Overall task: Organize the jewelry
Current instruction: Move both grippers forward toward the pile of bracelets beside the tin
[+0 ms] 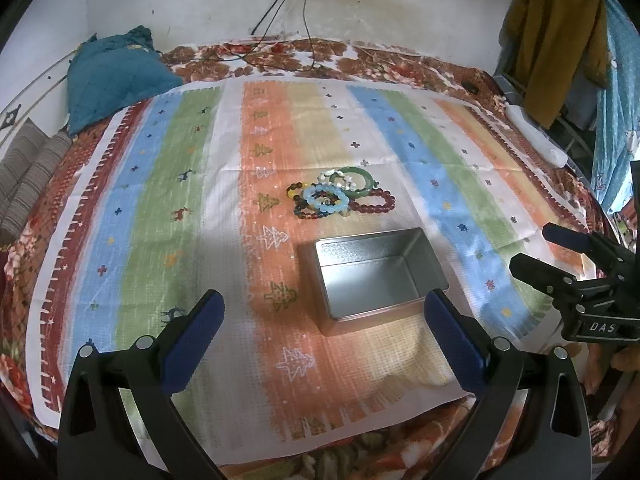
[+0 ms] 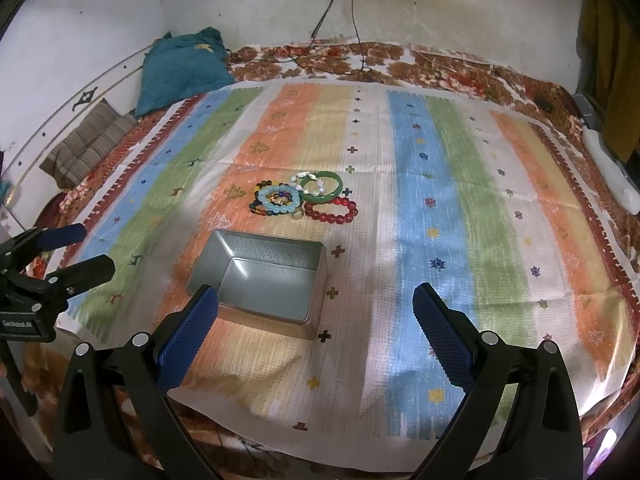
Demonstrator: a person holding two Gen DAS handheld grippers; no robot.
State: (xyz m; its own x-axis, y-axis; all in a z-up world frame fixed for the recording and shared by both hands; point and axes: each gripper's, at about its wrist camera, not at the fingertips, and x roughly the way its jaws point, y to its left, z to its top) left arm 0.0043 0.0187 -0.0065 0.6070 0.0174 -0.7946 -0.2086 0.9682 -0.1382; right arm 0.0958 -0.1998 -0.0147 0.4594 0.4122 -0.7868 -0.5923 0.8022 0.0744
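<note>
A pile of bracelets lies on the striped cloth: a green bangle, a light blue bead bracelet, a red bead bracelet, a white one and dark multicoloured ones. The pile also shows in the right wrist view. An open empty metal tin sits just in front of the pile; it shows in the right wrist view too. My left gripper is open, held above the near side of the tin. My right gripper is open, right of the tin, and shows at the right edge of the left wrist view.
The striped cloth covers a bed with a floral sheet. A teal pillow and striped cushions lie at the back left. Cables hang down the wall. Clothes hang at the right. The left gripper shows at the left edge of the right wrist view.
</note>
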